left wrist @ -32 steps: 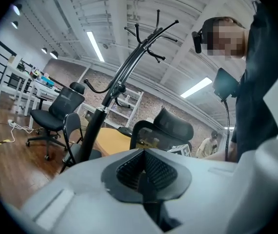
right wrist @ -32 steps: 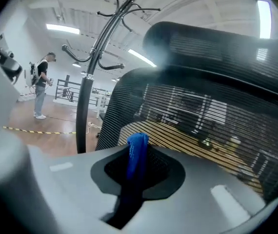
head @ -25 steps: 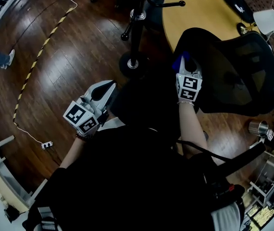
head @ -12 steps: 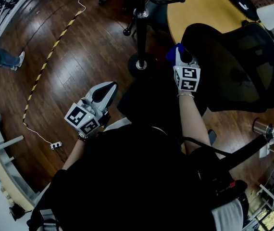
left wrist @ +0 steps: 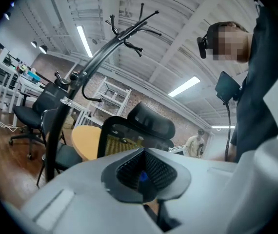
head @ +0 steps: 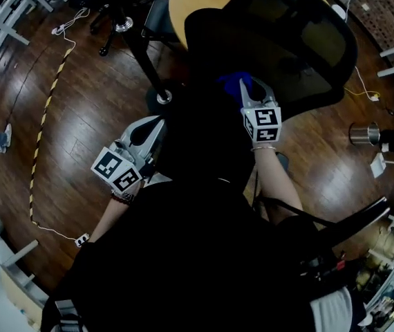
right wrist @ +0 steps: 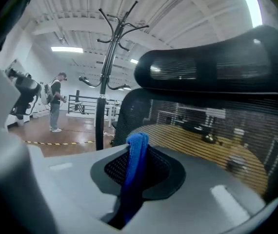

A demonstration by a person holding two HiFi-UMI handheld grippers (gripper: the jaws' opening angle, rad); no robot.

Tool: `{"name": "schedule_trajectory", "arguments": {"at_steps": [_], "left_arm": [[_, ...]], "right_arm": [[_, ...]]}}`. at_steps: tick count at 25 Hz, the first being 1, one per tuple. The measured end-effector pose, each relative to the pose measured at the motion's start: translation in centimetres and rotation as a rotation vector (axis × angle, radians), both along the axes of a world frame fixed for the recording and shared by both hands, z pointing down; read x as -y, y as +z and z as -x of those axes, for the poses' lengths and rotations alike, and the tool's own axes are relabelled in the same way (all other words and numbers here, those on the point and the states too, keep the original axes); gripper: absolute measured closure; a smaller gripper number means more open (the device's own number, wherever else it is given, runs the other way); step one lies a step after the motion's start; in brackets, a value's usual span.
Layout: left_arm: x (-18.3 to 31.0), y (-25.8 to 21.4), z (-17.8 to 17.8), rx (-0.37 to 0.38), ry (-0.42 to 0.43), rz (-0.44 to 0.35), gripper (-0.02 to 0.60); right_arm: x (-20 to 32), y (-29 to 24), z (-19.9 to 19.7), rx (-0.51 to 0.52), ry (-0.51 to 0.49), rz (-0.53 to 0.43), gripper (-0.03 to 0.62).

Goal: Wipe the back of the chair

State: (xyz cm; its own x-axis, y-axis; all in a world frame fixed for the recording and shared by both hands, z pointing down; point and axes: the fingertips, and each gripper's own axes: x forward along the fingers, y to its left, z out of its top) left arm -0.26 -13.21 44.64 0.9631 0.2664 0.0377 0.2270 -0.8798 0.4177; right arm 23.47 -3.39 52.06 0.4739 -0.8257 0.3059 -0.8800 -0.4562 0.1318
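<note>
Right gripper (right wrist: pixel 144 165) pinches a soft, light cloth (right wrist: pixel 135 172) by its fold, close before the chair back (right wrist: pixel 202 130), far right. The mesh probably yields: press gently. Left gripper (left wrist: pixel 144 172) is pressed together, empty.

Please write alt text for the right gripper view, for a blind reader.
The right gripper is shut on a blue cloth, in front of a black mesh chair back. A coat stand and a distant person are at the left.
</note>
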Motion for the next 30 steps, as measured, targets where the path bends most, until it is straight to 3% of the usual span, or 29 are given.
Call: {"name": "schedule_trajectory", "arguments": {"at_steps": [7,10,18,22,25,27,30], "left_arm": [[-9.8,0.8,-5.9,-0.007,0.133,0.007,0.575],[-12.1,0.4,-6.9,-0.014,0.167,-0.016,0.575],[-11.6,1.2,-7.5,0.018,0.087,-0.109,0.575],[-11.9,3.5,-9.9,0.049,0.017,-0.094,0.575],[-11.2,3.9,-12.2,0.069,0.021,-0.077,0.575],[-9.6,3.1,-11.5,0.066,0.024,-0.082,0.575],[-6.7,2.0,-8.7,0.057,-0.041,-0.094,0.575]], "right_arm": [[-18.3,4.6,-4.3,0.056,0.232,0.123,0.554],[-22.8,5.8,-5.7,0.056,0.29,0.171,0.556],[-24.7,8.1,-8.7,0.085,0.326,0.158,0.556],[-26.1,11.4,-12.8,0.094,0.352,0.219,0.556],[-28.2,11.3,-14.2,0.087,0.408,0.229,0.555],[-27.7,10.8,-12.9,0.095,0.417,0.208,0.556],[-25.7,10.6,-11.6,0.088,0.412,0.188,0.554]]}}
